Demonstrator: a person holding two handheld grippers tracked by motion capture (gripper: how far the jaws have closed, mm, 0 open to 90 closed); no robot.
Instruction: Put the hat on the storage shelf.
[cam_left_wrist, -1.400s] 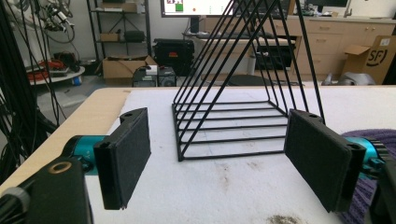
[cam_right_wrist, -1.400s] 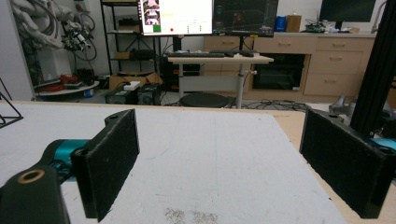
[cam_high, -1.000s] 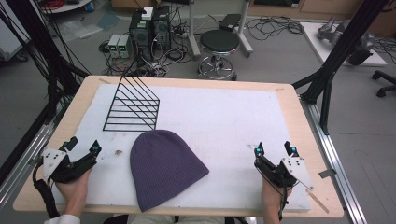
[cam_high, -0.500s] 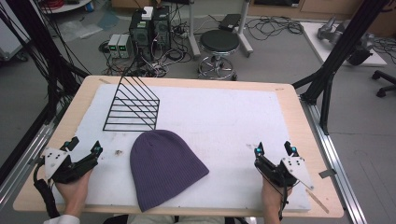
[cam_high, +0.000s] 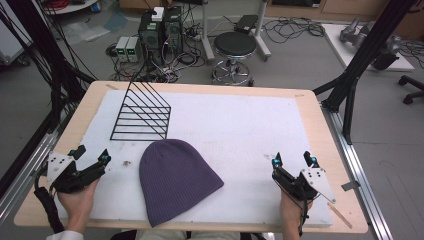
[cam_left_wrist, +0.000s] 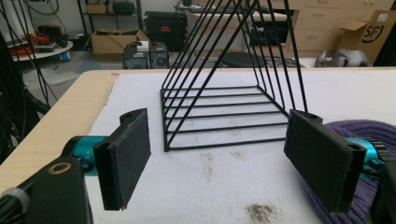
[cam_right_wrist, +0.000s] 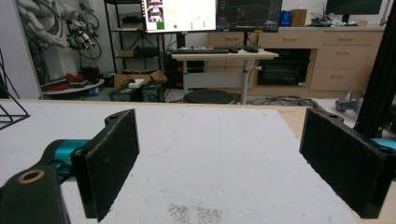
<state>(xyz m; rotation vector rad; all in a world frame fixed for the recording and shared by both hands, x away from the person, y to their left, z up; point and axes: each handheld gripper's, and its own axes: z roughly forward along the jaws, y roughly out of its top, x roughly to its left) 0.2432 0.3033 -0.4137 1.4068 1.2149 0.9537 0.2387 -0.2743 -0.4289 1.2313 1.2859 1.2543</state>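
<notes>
A purple knit beanie lies flat on the white mat, near the front centre. Behind it to the left stands a black wire triangular rack, seen close in the left gripper view as the rack. My left gripper rests at the front left, open and holding nothing, its jaws wide apart with the beanie's edge beside its right-hand jaw. At the front right my right gripper is open too, nothing between its jaws, pointing over bare mat.
The wooden table edges the mat on all sides. Black frame posts rise at the table's right and left. A stool, computers and cables stand on the floor behind. Brown stains mark the mat by the left gripper.
</notes>
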